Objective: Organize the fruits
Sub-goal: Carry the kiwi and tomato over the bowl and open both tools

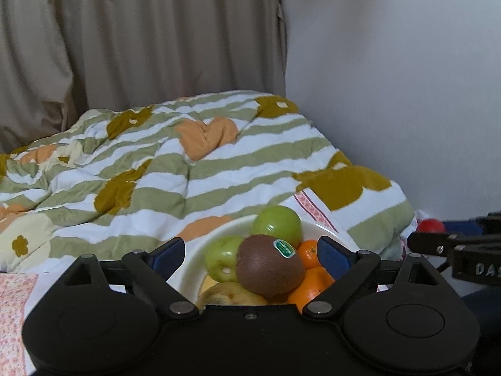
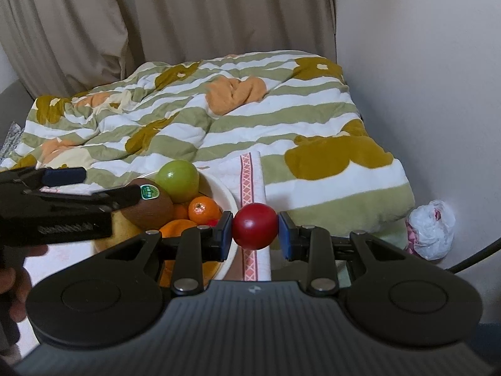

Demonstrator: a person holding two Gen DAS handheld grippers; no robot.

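1. Red fruit [image 2: 255, 226] sits clamped between our right gripper [image 2: 255, 230] pads, just right of the white bowl [image 2: 226, 202] rim.
2. Our left gripper [image 1: 250, 255] hangs over the bowl, jaws spread wide and holding nothing, the kiwi [image 1: 269, 264] between them.
3. We judge the bowl lies left of the red fruit, so the right hand is the nearer one to drop it in.
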